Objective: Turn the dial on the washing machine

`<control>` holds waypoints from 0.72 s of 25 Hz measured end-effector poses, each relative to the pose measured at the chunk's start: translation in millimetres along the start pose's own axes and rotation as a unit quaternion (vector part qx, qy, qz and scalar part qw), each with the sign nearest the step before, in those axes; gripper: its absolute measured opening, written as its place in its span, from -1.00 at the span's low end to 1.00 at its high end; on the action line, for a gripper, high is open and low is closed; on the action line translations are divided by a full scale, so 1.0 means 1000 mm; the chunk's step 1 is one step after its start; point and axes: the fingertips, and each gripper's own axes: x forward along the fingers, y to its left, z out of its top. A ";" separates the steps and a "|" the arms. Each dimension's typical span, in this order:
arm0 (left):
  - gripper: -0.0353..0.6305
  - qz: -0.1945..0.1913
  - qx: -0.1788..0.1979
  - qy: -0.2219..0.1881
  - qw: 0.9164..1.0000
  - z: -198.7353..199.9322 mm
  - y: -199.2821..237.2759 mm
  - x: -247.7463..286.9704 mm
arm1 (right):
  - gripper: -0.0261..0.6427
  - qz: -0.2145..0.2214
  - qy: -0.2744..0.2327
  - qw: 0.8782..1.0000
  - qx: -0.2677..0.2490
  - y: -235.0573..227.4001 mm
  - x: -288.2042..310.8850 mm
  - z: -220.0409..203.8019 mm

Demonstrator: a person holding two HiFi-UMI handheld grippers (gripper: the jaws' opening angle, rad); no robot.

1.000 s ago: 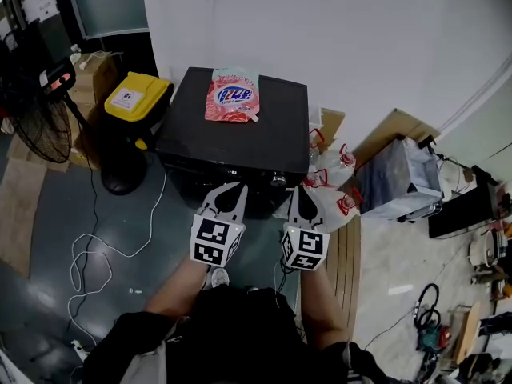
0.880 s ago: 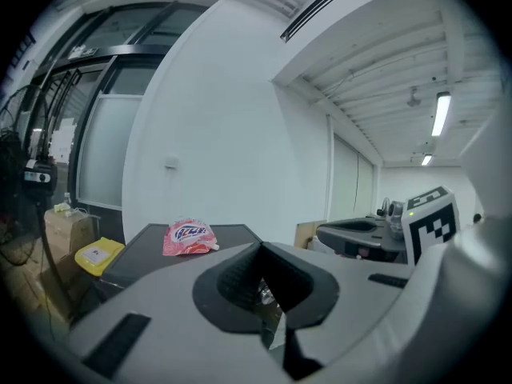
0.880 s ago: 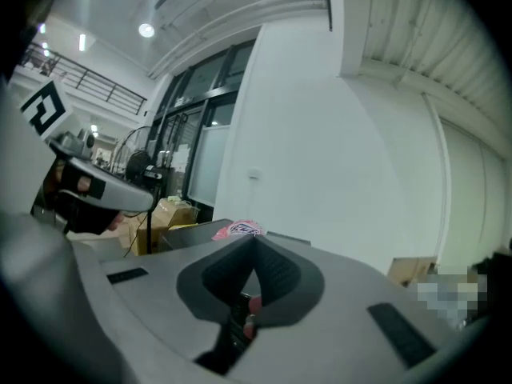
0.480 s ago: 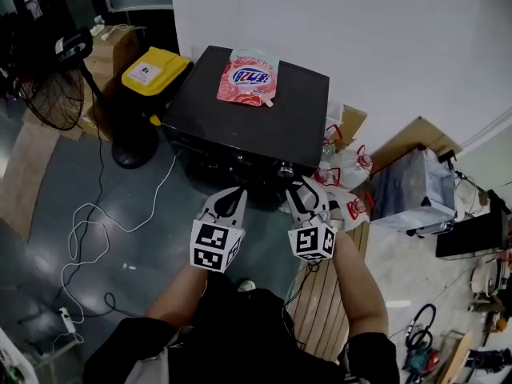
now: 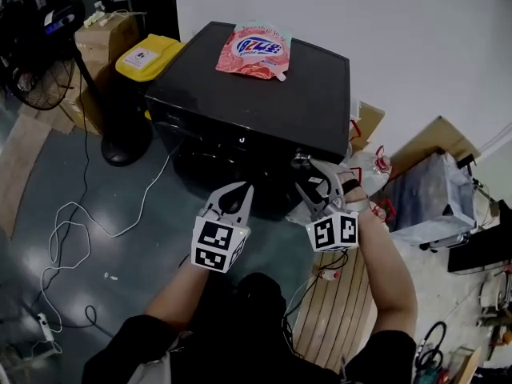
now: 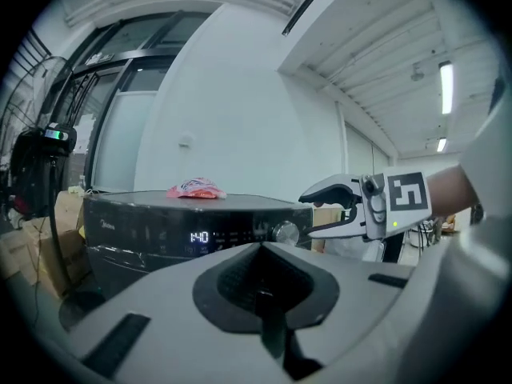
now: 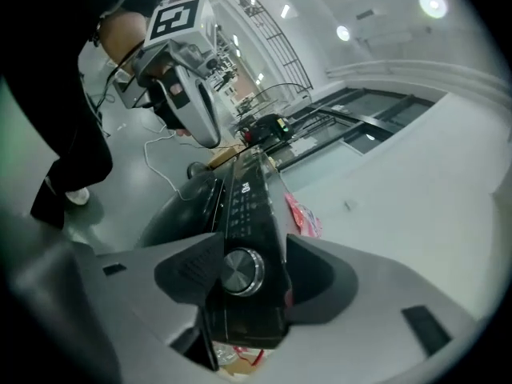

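Observation:
The black washing machine (image 5: 264,94) stands against the white wall with a pink detergent pouch (image 5: 256,50) on its lid. Its silver dial (image 7: 240,270) sits at the right end of the lit control panel (image 6: 196,237). My right gripper (image 5: 318,184) is rolled on its side just in front of the dial. Its jaws have just been opening; the dial shows in the gap between them and the pads do not press on it. My left gripper (image 5: 238,192) is shut and empty, held lower left of the panel. In the left gripper view the dial (image 6: 285,231) lies just left of the right gripper (image 6: 308,214).
A yellow-lidded bin (image 5: 148,57), a standing fan (image 5: 44,78) and a cardboard box (image 5: 108,30) are left of the machine. White cable (image 5: 72,230) trails over the floor. Plastic bags (image 5: 376,162), a grey crate (image 5: 436,198) and wooden planks (image 5: 336,310) lie to the right.
Both grippers have dropped to the machine's front panel. The right gripper has rolled onto its side and gone from shut to open at the dial. The left stays shut.

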 end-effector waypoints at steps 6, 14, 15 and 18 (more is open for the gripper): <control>-0.87 0.010 0.013 -0.050 0.999 -0.067 0.021 0.039 | -0.14 -0.023 0.000 0.996 -0.090 0.022 0.027 -0.040; -0.87 0.033 0.017 -0.051 0.998 -0.122 0.027 0.048 | 0.00 -0.039 0.022 0.983 -0.179 0.033 0.056 -0.050; -0.88 0.035 0.016 -0.047 0.998 -0.125 0.027 0.048 | 0.00 -0.044 0.027 0.980 -0.192 0.032 0.058 -0.051; -0.87 0.039 0.018 -0.040 0.998 -0.129 0.028 0.047 | -0.07 -0.050 0.029 0.978 -0.198 0.029 0.061 -0.051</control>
